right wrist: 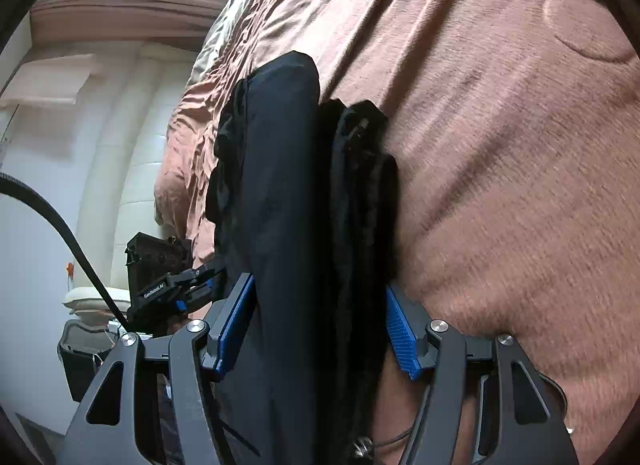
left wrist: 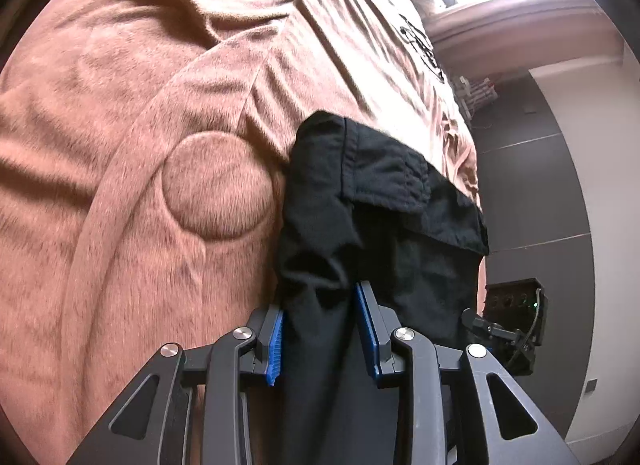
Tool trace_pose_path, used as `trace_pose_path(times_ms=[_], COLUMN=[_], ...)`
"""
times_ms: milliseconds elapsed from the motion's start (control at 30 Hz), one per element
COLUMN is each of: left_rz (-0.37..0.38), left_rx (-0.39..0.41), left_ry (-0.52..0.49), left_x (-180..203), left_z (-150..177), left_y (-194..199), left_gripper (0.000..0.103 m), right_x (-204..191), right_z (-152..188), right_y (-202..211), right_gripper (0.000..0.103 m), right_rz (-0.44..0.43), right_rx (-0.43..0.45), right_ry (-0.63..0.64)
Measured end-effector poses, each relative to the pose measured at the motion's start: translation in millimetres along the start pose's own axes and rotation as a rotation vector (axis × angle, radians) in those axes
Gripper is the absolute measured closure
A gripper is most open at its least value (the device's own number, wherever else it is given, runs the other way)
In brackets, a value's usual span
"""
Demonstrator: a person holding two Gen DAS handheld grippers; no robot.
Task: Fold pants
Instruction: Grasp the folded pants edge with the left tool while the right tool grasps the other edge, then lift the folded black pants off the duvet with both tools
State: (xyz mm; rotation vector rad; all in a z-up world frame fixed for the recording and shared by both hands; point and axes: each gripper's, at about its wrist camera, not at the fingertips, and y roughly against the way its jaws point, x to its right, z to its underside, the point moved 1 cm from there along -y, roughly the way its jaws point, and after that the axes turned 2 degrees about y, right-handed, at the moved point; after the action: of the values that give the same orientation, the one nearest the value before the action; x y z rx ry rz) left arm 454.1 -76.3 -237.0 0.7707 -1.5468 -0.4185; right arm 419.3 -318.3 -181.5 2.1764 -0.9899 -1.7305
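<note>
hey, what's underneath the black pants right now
The black pants lie on a pinkish-brown fuzzy blanket, which shows all around them. The blanket directly beneath is covered by the fabric, so anything else trapped under there cannot be seen.

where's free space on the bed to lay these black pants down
Free: the wide brown blanket around the round embossed circle, beside the pants' inner edge. Also the blanket stretch beyond them toward the headboard. Crowded: the bed's edge side, where the pants hang between both tongs, left and right, near the other gripper.
</note>
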Motion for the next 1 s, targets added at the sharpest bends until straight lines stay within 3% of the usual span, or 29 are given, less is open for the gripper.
trace_pose_path(times_ms=[133,267,400,467,1000], left_rz=[0.022,0.049,0.059,0.067,0.105], left_rx=[0.002,0.013,0.034,0.045,0.162], left_ry=[-0.003,0.004,-0.032,-0.042,-0.172], left_x=[-3,-6,1,6,63], left_z=[-7,-7,-3,-1,39], left_y=[-3,-1,10,17,85], left_gripper=[0.070,0.071,0.084,0.087,0.088], right_x=[2,-1,-11,-20,-83], right_z=[-1,2,11,16,81], right_y=[0,-4,4,9,62], right_gripper=[0.044,0.058,0.072,0.076,0.079], right_rz=[-0.004,0.018,0.032,0.035,0.049], right_rx=[0.010,0.019,0.041,0.063,0.204], right_ry=[0.018,0.037,0.068,0.094,0.299])
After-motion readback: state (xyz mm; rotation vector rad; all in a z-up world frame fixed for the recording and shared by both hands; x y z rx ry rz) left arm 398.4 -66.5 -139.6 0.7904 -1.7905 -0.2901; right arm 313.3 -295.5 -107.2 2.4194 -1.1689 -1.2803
